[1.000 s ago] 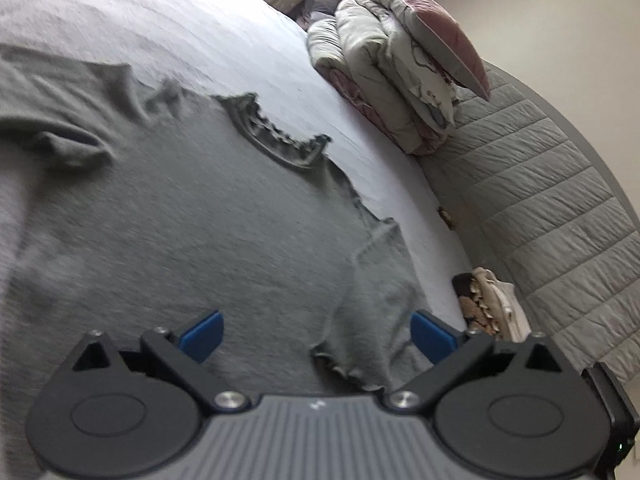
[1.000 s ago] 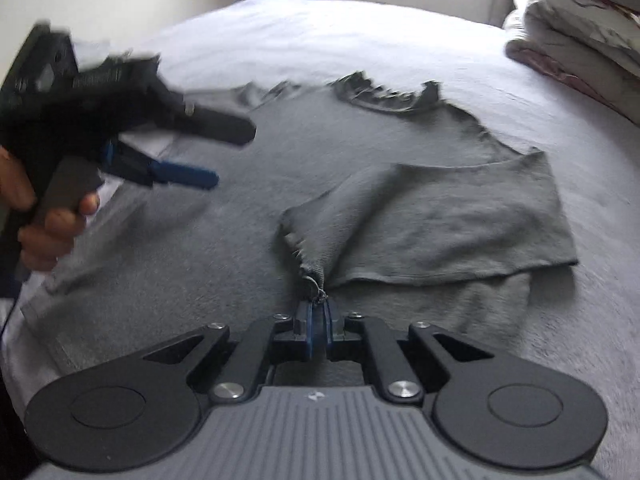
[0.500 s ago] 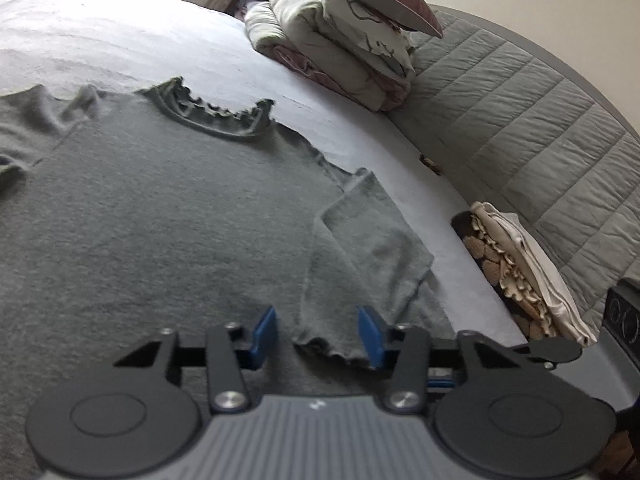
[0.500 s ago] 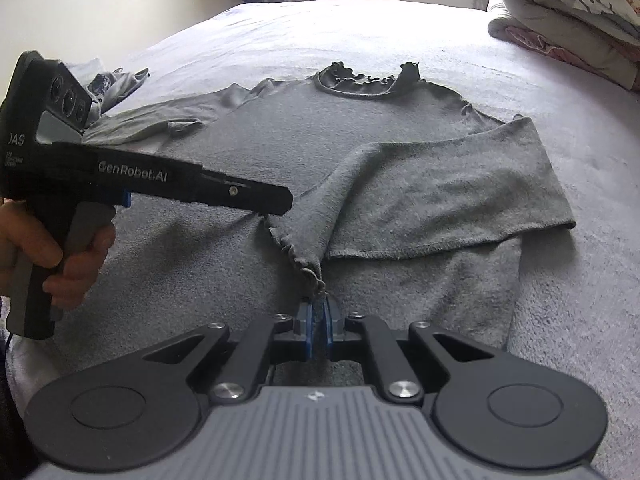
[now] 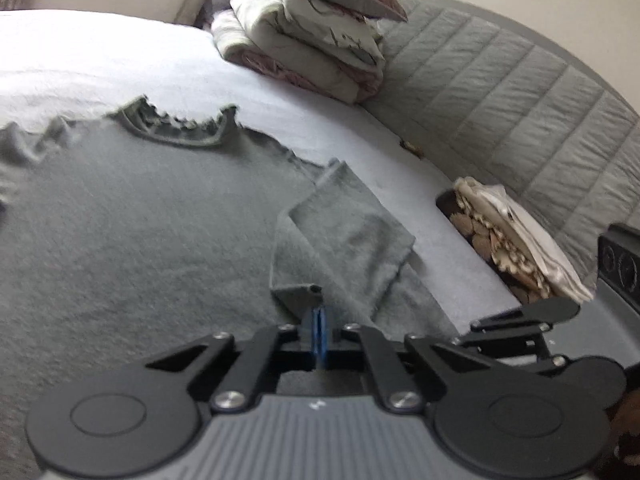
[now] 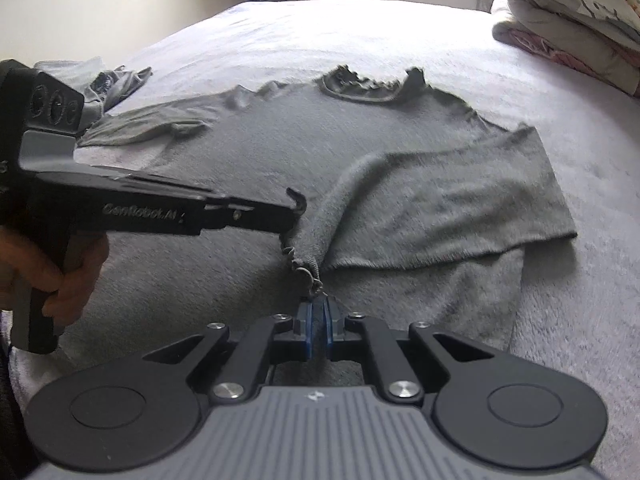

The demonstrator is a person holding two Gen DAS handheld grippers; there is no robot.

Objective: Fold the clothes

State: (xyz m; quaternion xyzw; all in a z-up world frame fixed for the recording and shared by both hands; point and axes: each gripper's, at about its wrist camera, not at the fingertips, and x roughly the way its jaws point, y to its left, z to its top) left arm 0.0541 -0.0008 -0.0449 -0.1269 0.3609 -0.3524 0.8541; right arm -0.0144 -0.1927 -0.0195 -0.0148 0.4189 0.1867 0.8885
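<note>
Sweater (image 6: 248, 184) lay flat on the bed (image 6: 360, 28), its right sleeve (image 6: 440, 200) folded inward; both right gripper (image 6: 316, 314) and left gripper (image 5: 319, 320) pinched its cuff, jaws pressed together, so next likely came laying the cuff smooth across the chest.

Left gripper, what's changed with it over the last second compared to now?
The left gripper came in toward the folded-over sleeve, and its jaws, wide open a second ago, have just been closing and now pinch the sleeve's cuff edge. The right gripper stayed shut on the cuff end; the grey sweater still lies flat on the bed.
</note>
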